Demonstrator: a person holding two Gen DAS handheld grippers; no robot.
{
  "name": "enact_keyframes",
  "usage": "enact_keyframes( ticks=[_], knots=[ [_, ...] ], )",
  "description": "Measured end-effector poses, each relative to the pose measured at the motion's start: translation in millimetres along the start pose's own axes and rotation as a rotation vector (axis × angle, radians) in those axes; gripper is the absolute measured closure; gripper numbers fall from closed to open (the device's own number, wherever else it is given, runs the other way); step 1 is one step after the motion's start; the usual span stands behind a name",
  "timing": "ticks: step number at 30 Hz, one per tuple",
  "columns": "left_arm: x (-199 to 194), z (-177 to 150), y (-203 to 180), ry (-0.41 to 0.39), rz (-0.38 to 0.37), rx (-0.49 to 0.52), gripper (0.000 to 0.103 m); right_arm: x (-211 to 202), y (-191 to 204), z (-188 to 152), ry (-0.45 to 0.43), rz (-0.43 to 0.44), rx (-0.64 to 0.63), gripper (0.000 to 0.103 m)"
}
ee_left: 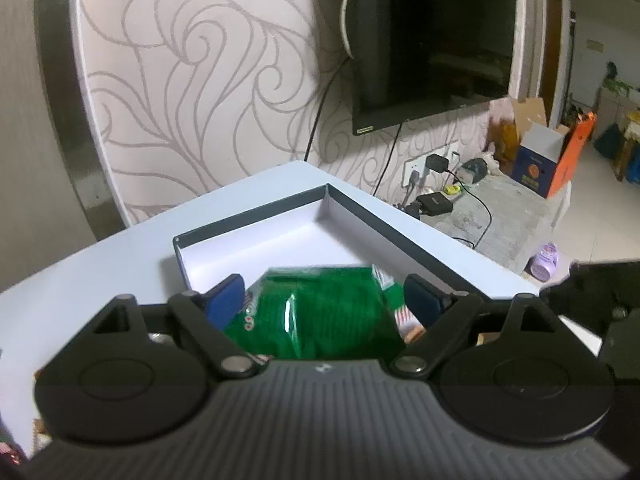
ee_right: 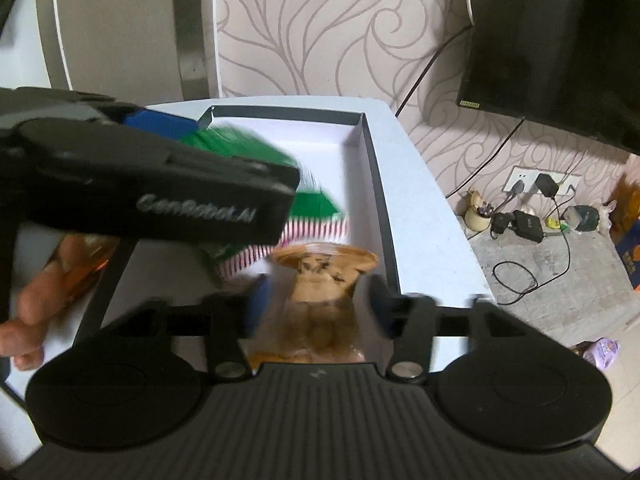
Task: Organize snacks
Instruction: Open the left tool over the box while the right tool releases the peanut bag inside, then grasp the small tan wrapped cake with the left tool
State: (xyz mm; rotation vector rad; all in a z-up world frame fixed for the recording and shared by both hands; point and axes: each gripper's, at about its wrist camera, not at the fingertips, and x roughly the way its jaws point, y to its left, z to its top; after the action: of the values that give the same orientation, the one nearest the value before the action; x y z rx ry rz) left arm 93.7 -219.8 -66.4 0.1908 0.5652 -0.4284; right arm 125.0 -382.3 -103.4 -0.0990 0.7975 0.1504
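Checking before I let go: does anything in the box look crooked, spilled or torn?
Nothing spilled or torn shows. The green packet sits between the left gripper's spread jaws, the brown packet between the right gripper's, both over the box. Blur hides finer detail.

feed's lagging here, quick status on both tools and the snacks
Left tool open over green packet. Right tool open over brown packet. Both packets in box. Nothing blocking.

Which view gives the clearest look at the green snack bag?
The left wrist view. There the green snack bag lies sharp and centred between the left gripper's spread fingers, inside the box. In the right wrist view the bag is motion-blurred and largely hidden behind the left gripper.
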Motion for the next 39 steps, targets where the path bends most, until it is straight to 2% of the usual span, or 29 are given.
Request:
enact_keyframes(
  ticks=[4,10,13,18,21,24,28,32,37,38,39],
  knots=[
    [-16,-3,2,-0.028,0.003,0.022,0.015,-6,5,0,-0.019,-0.012,-0.011,0.024],
    [-63,-14,21,-0.088,0.033,-0.033,0.015,-44,14,1,-0.094,-0.046,0.005,0.012],
    [-91,-31,40,-0.117,0.060,-0.066,0.015,-66,24,2,-0.142,-0.051,0.023,0.010],
    [-127,-61,87,-0.100,0.118,-0.153,0.015,-92,65,0,-0.172,-0.040,-0.003,0.010],
    [-141,-84,106,-0.091,0.202,-0.094,0.015,-98,90,2,-0.166,-0.030,0.000,0.010],
    [-143,-104,116,-0.061,0.245,-0.014,0.015,-100,120,2,-0.157,-0.001,-0.021,0.010],
    [-129,-112,125,-0.027,0.218,0.025,0.015,-98,151,-2,-0.132,0.035,-0.040,0.010],
    [-102,-111,139,0.033,0.215,-0.003,0.015,-105,167,-4,-0.135,0.031,-0.033,0.010],
    [-80,-114,145,0.071,0.194,-0.020,0.015,-115,163,-9,-0.137,0.005,-0.011,0.010],
    [-77,-114,145,0.076,0.195,-0.026,0.017,-117,160,-11,-0.134,0.001,-0.008,0.010],
    [-74,-113,146,0.083,0.198,-0.032,0.026,-118,159,-12,-0.131,-0.002,-0.006,0.010]
  ],
)
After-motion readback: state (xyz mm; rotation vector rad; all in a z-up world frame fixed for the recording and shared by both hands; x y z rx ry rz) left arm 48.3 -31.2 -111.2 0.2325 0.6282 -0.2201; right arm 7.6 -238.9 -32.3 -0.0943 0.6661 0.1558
